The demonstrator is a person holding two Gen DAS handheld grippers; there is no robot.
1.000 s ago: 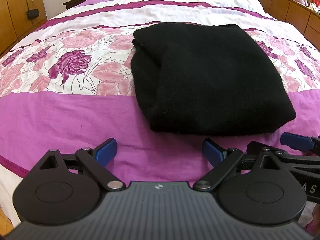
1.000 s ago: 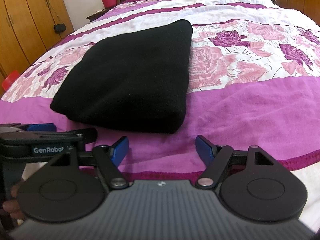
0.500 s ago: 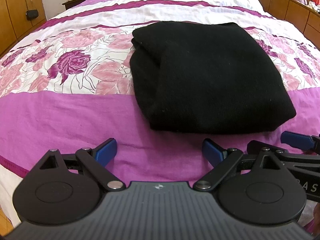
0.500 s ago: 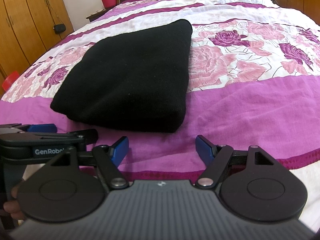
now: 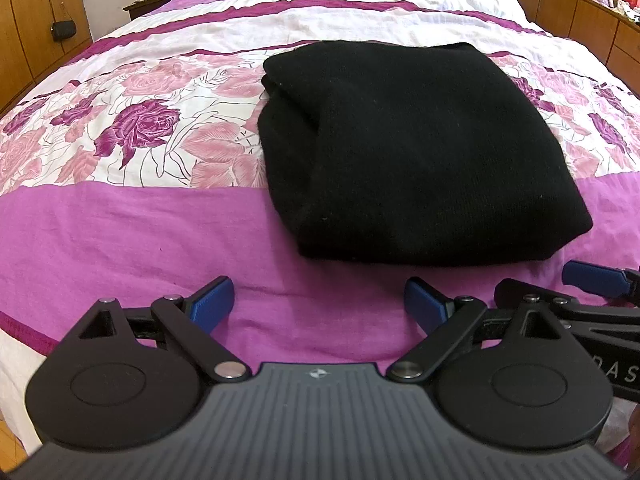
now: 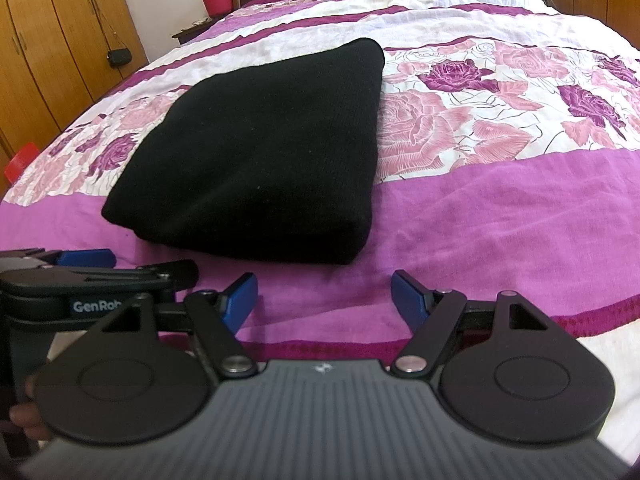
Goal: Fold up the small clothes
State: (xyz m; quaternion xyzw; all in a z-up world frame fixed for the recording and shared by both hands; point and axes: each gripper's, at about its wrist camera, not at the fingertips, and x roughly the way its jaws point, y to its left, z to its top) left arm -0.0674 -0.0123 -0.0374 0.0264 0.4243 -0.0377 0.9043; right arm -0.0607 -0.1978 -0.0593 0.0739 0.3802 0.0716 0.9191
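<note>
One folded black garment point(image 5: 424, 152) lies flat on the floral bed cover point(image 5: 132, 240); your left tool point(image 5: 319, 304) and right tool point(image 6: 324, 295) hover just short of its near edge, both spread wide, gripping nothing.

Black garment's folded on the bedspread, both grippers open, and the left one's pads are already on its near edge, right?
Not quite. The left gripper is open but short of the black garment: the left wrist view shows bare purple bedspread between them. The right gripper is open too.

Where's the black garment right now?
Black garment lies folded on the floral bedspread, ahead of both open grippers; right of centre in left-wrist view, untouched.
</note>
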